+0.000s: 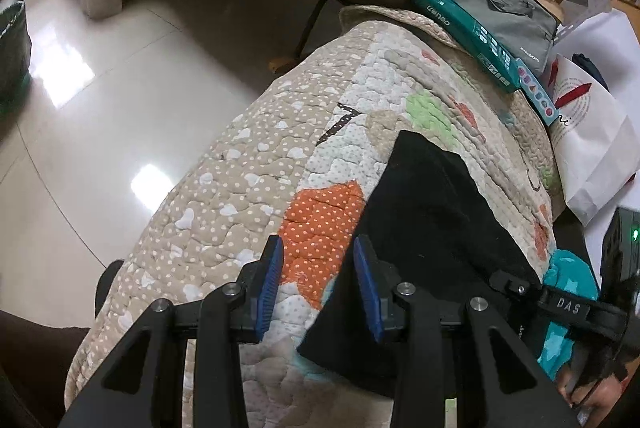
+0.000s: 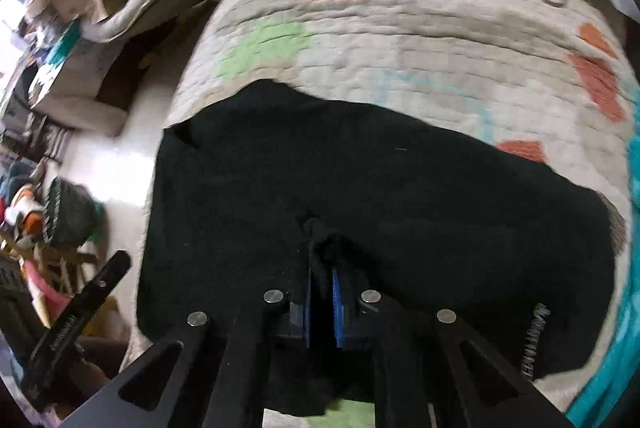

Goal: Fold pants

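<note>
Quilted cover (image 2: 400,39) bears black pants (image 2: 360,187), bunched between right gripper (image 2: 322,304) fingers.

One pants (image 2: 360,187), two tools (image 1: 318,280) (image 2: 321,302).

Your left wrist view is sharp, with window glare on the glossy floor (image 1: 76,75) left of the quilt (image 1: 248,187). Your right wrist view smears with motion blur; both bend at the edges.

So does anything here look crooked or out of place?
Mostly the black pants: they lie skewed on the patchwork quilt, one corner hanging past its edge over the floor. The right tongs pinch a bunched bit of the fabric, while the left tongs are open over the quilt, holding nothing.
</note>
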